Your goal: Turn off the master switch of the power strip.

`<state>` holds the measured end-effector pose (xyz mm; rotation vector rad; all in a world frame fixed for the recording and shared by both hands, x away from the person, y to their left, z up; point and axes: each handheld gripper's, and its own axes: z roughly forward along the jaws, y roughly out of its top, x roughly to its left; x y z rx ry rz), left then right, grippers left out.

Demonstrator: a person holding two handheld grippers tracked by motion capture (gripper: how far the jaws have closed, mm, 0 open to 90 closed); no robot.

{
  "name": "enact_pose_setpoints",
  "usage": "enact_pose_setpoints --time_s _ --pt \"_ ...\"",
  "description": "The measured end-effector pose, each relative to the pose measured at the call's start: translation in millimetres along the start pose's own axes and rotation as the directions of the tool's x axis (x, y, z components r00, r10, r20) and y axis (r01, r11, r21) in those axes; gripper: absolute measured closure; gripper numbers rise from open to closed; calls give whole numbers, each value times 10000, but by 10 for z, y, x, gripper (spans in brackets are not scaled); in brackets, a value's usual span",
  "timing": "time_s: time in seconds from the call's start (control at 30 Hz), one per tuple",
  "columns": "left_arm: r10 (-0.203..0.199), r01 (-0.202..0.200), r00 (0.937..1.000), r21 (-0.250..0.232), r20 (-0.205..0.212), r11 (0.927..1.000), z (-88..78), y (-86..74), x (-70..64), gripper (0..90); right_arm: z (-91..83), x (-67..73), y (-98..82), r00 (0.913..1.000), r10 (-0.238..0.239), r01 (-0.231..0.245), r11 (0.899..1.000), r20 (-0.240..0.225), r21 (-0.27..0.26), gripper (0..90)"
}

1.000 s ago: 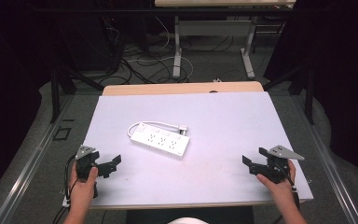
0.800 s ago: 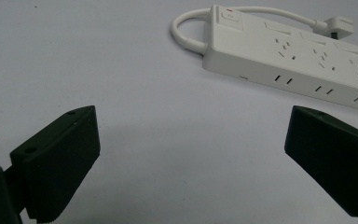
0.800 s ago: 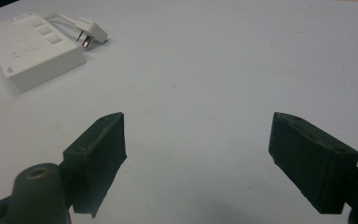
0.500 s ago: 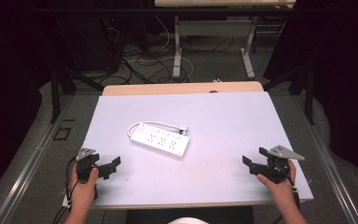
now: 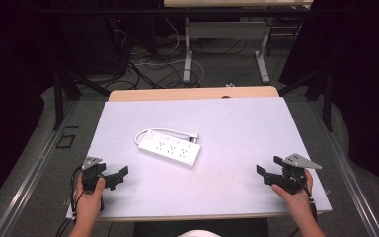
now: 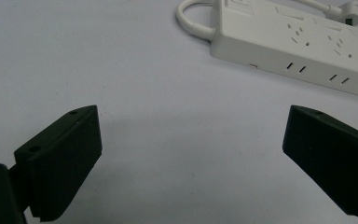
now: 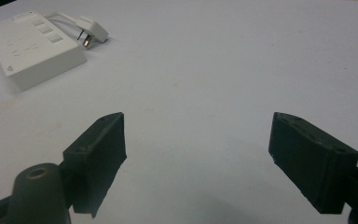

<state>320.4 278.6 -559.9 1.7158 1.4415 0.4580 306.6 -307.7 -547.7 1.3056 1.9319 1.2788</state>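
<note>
A white power strip [image 5: 168,147] lies mid-table with its cord [image 5: 168,131] looped behind it, as the left gripper [image 5: 120,176], jaws spread and empty, has edged slightly nearer it while the right gripper [image 5: 268,174] waits open near the table's edge, suggesting a reach is starting.

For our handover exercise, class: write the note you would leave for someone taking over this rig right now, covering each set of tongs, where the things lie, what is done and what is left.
Left tongs: open, holding nothing, at the near left of the table.
Right tongs: open, holding nothing, at the near right.
Power strip: flat near the table's middle, nearer the left tongs, its cord looped along the far side, plug lying loose beside it.
Done: nothing visible; the strip is untouched.
Left: probably reach in and grasp the strip or plug.
</note>
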Motion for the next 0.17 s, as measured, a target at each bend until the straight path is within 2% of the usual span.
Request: enact_pose_setpoints --time_s 0.17 --pt "-7 7 10000 70 -7 10000 4 1 0 44 -10 0 3 10000 96 -96 10000 27 -4 180"
